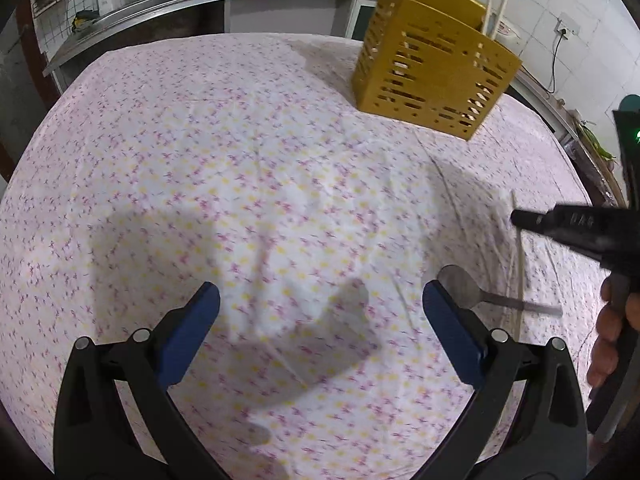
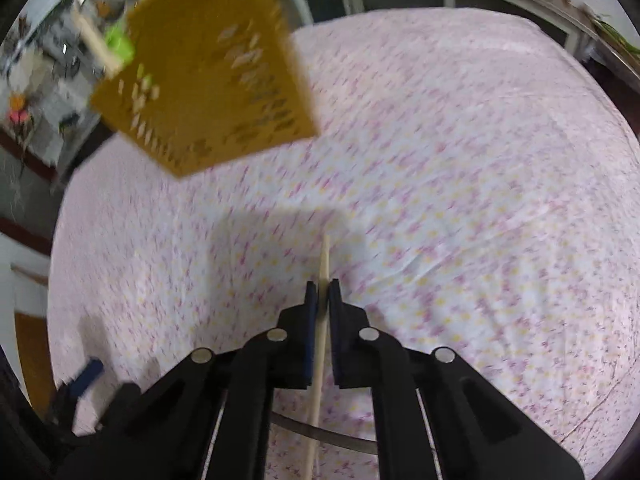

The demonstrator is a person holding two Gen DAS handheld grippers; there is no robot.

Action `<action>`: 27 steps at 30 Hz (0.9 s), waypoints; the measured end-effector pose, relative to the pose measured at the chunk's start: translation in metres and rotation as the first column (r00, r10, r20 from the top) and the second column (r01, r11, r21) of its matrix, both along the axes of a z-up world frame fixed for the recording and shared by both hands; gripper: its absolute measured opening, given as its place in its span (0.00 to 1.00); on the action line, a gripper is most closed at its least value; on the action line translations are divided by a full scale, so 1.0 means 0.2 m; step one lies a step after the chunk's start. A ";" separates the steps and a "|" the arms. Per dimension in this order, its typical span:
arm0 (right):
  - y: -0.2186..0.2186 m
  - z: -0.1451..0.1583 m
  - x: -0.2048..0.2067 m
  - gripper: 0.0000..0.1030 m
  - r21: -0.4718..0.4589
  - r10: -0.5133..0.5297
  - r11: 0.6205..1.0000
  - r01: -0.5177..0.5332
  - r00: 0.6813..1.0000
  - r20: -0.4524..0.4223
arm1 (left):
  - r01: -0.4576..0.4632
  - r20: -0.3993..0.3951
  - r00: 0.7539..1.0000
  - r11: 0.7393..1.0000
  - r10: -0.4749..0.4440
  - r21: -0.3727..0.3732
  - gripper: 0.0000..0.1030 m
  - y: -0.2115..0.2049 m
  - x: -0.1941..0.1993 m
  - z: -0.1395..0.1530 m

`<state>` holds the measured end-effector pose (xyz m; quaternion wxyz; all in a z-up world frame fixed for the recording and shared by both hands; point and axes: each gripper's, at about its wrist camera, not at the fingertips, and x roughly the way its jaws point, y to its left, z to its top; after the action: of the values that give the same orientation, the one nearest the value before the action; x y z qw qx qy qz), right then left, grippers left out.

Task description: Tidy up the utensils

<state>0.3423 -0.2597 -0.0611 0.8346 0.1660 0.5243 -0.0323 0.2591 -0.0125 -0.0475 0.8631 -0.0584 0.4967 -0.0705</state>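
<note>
We hold the left gripper above the table with its blue-padded fingers spread wide and nothing between them; below it lies the white tablecloth printed with small pink and yellow flowers. At the far right part of the table stands the mustard-yellow slotted plastic utensil holder, upright, with pale wooden chopsticks rising from its compartments. Near the right finger of the left gripper a metal spoon lies flat on the cloth, bowl toward the gripper and handle pointing right. Just beyond it, the right gripper enters from the right edge, black and narrow at the tip, with our right hand below it.

In the right wrist view, the right gripper is closed to a narrow gap on a single pale wooden chopstick, which runs lengthwise between the blue pads and protrudes past the tips toward the cloth. The utensil holder, blurred, sits up and to the left, well apart from the held chopstick. The spoon handle crosses beneath the gripper.
</note>
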 end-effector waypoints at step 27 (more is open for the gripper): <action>-0.66 0.09 -0.06 0.06 -0.117 -0.132 0.983 0.142 0.987 0.092 | 0.076 -0.093 0.992 0.995 -0.081 -0.056 0.75 -0.33 0.04 -0.03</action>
<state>0.3303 -0.3917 -0.0430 0.8604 0.1512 0.4730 -0.1148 0.2675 -0.0784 -0.0541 0.8331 -0.0647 0.5373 -0.1148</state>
